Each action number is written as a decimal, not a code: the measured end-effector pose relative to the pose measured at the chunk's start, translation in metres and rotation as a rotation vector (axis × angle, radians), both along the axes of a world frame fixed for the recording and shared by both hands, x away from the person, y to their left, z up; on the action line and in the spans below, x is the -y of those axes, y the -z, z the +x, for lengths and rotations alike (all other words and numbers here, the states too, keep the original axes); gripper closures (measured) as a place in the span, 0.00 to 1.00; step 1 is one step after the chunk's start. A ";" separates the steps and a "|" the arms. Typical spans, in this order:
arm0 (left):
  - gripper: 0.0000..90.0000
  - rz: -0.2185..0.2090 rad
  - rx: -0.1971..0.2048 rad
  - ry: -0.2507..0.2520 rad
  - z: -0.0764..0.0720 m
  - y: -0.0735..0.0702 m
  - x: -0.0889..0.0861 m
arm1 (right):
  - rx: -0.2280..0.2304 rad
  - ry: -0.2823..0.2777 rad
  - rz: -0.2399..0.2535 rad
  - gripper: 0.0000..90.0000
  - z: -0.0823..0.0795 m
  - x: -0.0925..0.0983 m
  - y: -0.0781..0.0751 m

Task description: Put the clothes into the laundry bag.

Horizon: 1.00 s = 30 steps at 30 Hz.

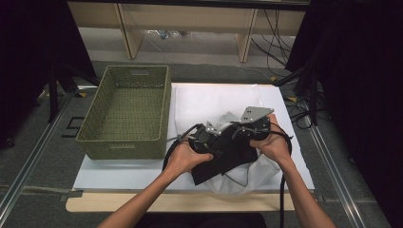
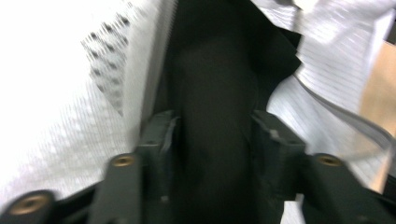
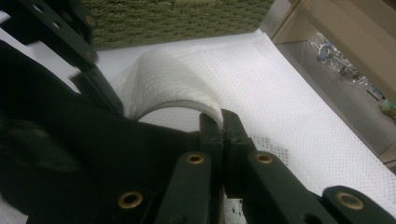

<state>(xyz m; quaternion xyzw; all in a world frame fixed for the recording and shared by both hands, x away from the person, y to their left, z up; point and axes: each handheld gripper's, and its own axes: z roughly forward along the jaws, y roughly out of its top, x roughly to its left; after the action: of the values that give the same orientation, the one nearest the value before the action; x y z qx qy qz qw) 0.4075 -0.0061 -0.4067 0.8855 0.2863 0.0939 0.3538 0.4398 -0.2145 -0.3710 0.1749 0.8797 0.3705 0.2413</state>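
Looking down from the high view, I saw both hands close together over the white sheet covering the table (image 1: 119, 178), the left gripper (image 1: 202, 137) and the right gripper (image 1: 254, 127) meeting above a garment made of black fabric (image 1: 228, 154) and white mesh (image 1: 242, 178). That garment lay on the near right part of the table, bunched under the two tools, with its white mesh spilling toward the front edge. A green woven basket (image 1: 126, 111) stood to the left of it, near but apart, and I could see nothing inside it. In the left gripper view, the left gripper (image 2: 212, 140) had its jaws spread partway, with a thick fold of the black fabric (image 2: 215, 93) running up between them; the picture was blurred, so I could not tell whether the pads actually pressed on the cloth. White mesh (image 2: 327, 56) lay on both sides of that dark fold. In the right gripper view, the right gripper (image 3: 223, 126) had its jaws drawn together, pinching the edge of the white mesh (image 3: 168, 88), which curled up into an arch just behind the tips. Black fabric (image 3: 84, 154) filled the lower left of that view, and the basket (image 3: 177, 18) sat beyond.
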 end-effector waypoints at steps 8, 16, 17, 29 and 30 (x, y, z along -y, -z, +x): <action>0.39 0.040 -0.046 -0.001 -0.015 0.017 -0.027 | 0.006 -0.013 -0.011 1.00 0.000 -0.002 0.000; 0.65 0.013 -0.010 0.001 -0.013 0.022 -0.006 | 0.005 -0.017 -0.012 1.00 0.002 -0.001 0.001; 0.70 0.025 0.004 0.002 -0.012 0.022 -0.003 | 0.011 -0.016 -0.012 1.00 0.002 -0.001 0.001; 0.88 0.001 0.035 -0.008 0.004 0.009 0.021 | 0.014 -0.024 0.000 1.00 0.000 -0.001 -0.004; 0.88 -0.002 0.035 -0.011 0.007 0.008 0.022 | 0.006 -0.011 0.007 1.00 0.000 0.000 -0.004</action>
<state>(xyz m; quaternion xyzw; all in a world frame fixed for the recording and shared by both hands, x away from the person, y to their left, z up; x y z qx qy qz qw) 0.4141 -0.0282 -0.4148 0.8816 0.2852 0.1112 0.3593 0.4393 -0.2143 -0.3671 0.1699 0.8787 0.3754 0.2412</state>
